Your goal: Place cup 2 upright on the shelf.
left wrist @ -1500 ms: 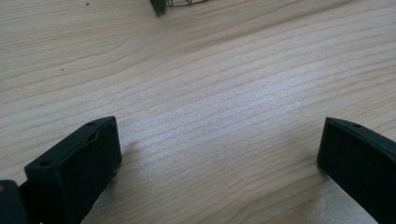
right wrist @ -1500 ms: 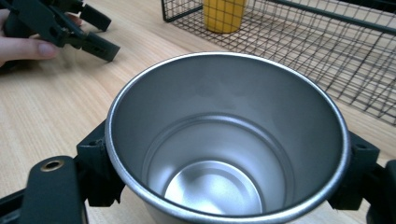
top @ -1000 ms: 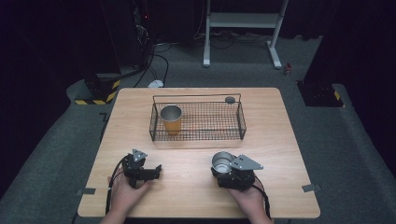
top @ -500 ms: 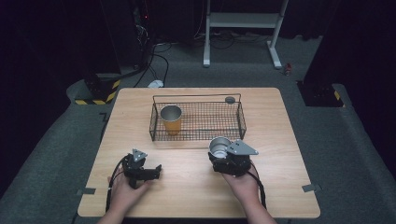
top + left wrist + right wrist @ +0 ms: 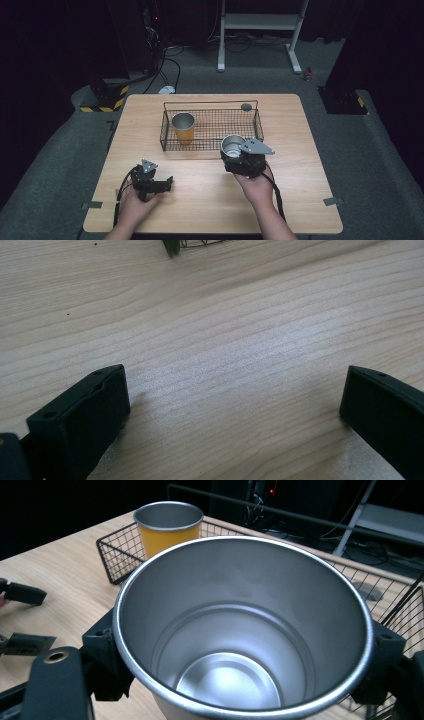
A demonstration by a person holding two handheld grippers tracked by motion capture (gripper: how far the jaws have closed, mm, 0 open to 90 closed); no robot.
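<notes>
A silver metal cup (image 5: 232, 144) is held upright and empty in my right gripper (image 5: 236, 153), just in front of the near right corner of a black wire basket (image 5: 215, 104). In the right gripper view the cup (image 5: 240, 645) sits between the two jaws, with my right gripper (image 5: 245, 650) shut on its sides. An orange cup (image 5: 183, 128) with a silver inside stands in the basket's left end, and it shows beyond the held cup as the orange cup (image 5: 168, 522). My left gripper (image 5: 152, 181) rests open on the table at the front left, its jaws wide apart over bare wood (image 5: 235, 390).
The wooden table (image 5: 300, 150) has dark floor on every side. A small dark round thing (image 5: 246, 106) sits at the basket's far right corner. The basket's near left corner (image 5: 172, 246) shows ahead of my left gripper. Cables and a white stand (image 5: 260, 22) lie behind the table.
My right gripper has carried the silver cup forward and a little left, up to the basket's near right edge. The left gripper has stayed in place.
</notes>
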